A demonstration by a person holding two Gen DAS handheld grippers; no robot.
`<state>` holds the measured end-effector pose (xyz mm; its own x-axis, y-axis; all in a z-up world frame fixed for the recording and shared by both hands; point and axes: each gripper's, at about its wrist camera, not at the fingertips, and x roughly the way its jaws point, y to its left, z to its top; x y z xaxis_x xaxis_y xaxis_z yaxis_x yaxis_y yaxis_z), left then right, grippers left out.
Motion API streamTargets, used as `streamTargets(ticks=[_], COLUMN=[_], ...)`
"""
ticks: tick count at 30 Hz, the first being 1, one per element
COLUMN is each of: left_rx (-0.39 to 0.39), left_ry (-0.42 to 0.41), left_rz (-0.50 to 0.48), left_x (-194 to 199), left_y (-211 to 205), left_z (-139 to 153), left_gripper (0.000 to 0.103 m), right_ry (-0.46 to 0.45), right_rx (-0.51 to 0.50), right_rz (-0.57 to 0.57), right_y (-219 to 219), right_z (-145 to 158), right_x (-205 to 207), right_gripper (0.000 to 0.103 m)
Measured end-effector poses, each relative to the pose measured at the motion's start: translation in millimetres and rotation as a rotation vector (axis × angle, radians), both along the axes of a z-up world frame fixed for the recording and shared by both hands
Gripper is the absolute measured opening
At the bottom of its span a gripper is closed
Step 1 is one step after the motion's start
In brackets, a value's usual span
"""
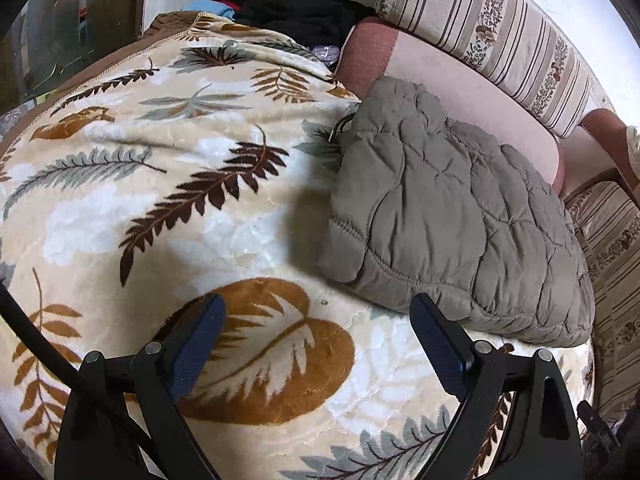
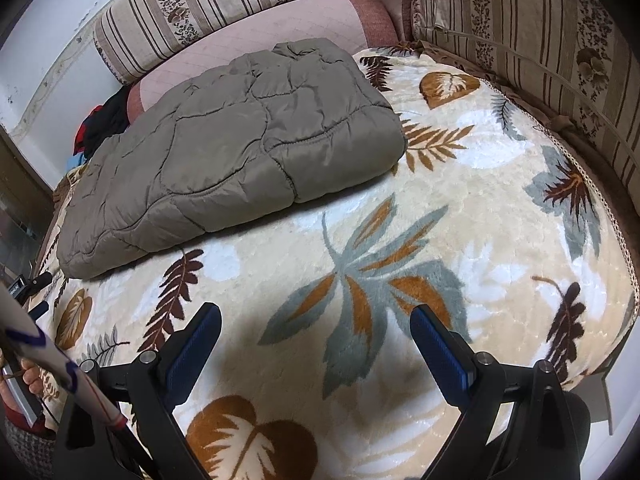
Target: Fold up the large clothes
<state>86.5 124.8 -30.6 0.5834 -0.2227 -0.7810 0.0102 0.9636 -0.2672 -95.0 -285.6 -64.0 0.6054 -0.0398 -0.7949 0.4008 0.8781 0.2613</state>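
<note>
A grey-brown quilted jacket [image 1: 460,216] lies folded into a flat rectangle on a cream blanket with a leaf pattern [image 1: 168,200]. In the right wrist view the jacket [image 2: 240,148] lies at the far left of the blanket [image 2: 460,240]. My left gripper [image 1: 318,312] is open and empty, above the blanket just in front of the jacket's near edge. My right gripper [image 2: 316,320] is open and empty, above bare blanket, well short of the jacket.
A pink cushion [image 1: 472,92] and striped floral bolsters [image 1: 492,36] line the far side. Another striped bolster [image 2: 532,48] borders the blanket on the right. A pile of black, red and blue clothes [image 1: 296,8] lies at the far end.
</note>
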Motion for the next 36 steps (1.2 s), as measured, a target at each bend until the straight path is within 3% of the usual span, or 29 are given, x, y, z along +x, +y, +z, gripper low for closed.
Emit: streamTargets(ticks=[6, 12, 16, 20, 22, 25, 26, 29, 30, 33, 36], left_rx=[-0.068, -0.169, -0.256, -0.337, -0.349, -0.396, -0.381, -0.341, -0.328, -0.304, -0.248], left_ry=[-0.003, 0.037, 0.086, 0.124, 0.152, 0.216, 0.208, 0.179, 0.167, 0.159, 0.183], left_rz=[-0.018, -0.105, -0.206, -0.289, -0.277, -0.262, -0.278, -0.319, -0.338, -0.360, -0.338], left_x=[15, 60, 101, 136, 147, 152, 150, 135, 127, 106, 100], left_y=[10, 2, -18, -40, -47, -56, -59, -66, -66, -65, -67], left_z=[16, 8, -13, -39, -52, -63, -59, -36, -27, -11, -19], left_gripper=[0.092, 0.092, 0.093, 0.095, 0.102, 0.102, 0.093, 0.071, 0.067, 0.063, 0.068], right_ry=[-0.068, -0.067, -0.077, -0.107, -0.111, -0.106, -0.098, -0.101, -0.111, -0.163, -0.169], right_rx=[0.001, 0.068, 0.195, 0.336, 0.391, 0.458, 0.461, 0.560, 0.565, 0.511, 0.474], right_rz=[-0.054, -0.117, -0.132, -0.074, -0.070, -0.079, -0.085, -0.080, -0.076, -0.022, -0.005], right_y=[-39, -85, -106, -118, -123, -129, -128, -131, -132, -127, -123], right_z=[16, 5, -15, -36, -46, -60, -61, -53, -47, -16, -7], right_x=[30, 76, 88, 110, 126, 151, 156, 160, 156, 136, 122], right_gripper=[0.098, 0.098, 0.098, 0.098, 0.101, 0.103, 0.102, 0.064, 0.056, 0.051, 0.053])
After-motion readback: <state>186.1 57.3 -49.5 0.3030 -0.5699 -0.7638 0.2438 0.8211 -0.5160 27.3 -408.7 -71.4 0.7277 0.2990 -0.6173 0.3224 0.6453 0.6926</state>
